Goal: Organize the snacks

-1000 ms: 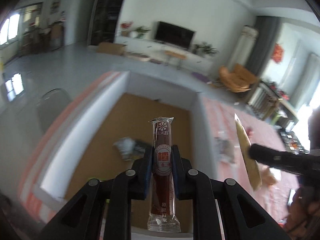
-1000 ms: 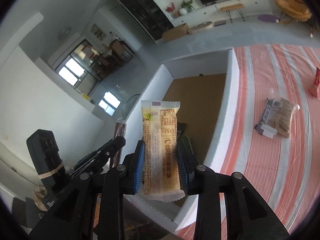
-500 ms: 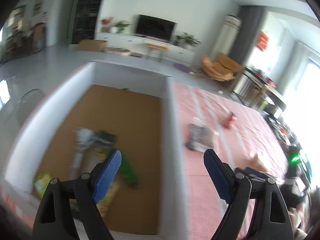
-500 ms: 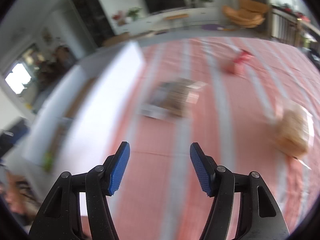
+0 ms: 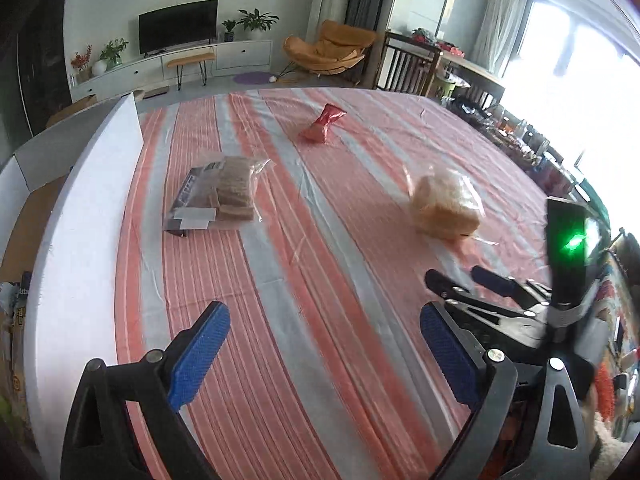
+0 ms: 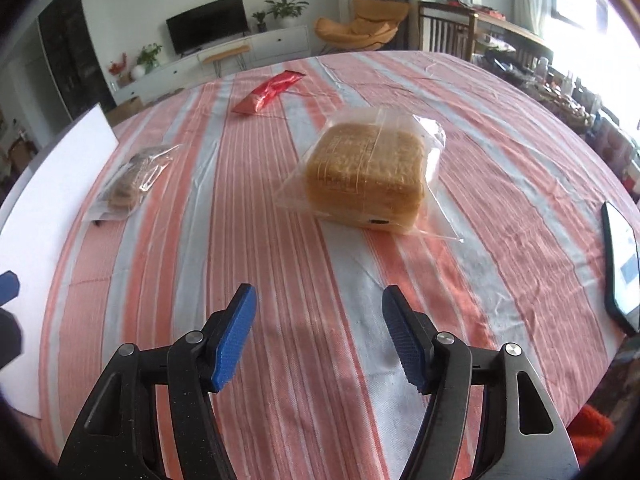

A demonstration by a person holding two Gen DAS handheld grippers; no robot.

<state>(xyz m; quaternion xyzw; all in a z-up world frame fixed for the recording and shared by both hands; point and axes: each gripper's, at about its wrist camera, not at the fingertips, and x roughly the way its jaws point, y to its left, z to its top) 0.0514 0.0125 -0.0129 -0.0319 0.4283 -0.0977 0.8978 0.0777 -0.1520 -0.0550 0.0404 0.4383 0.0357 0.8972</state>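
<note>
My left gripper (image 5: 324, 344) is open and empty above the striped tablecloth (image 5: 312, 280). My right gripper (image 6: 318, 336) is open and empty; it also shows in the left wrist view (image 5: 464, 280) at the right. A clear bag of golden crackers (image 6: 364, 168) lies ahead of the right gripper, also seen in the left wrist view (image 5: 444, 206). A clear bag of brown biscuits (image 5: 218, 196) lies near the box, and shows in the right wrist view (image 6: 132, 180). A red snack packet (image 5: 324, 124) lies farther back, also in the right wrist view (image 6: 268, 92).
A white-walled cardboard box (image 5: 80, 240) stands at the table's left, with snack packs partly seen inside at its near end (image 5: 16, 312). A phone (image 6: 622, 264) lies at the table's right edge. Chairs and a TV unit stand beyond the table.
A second ago the left gripper held a sausage stick and the right a yellow bar over the box. Both let go and opened, then swung right, over the table.
</note>
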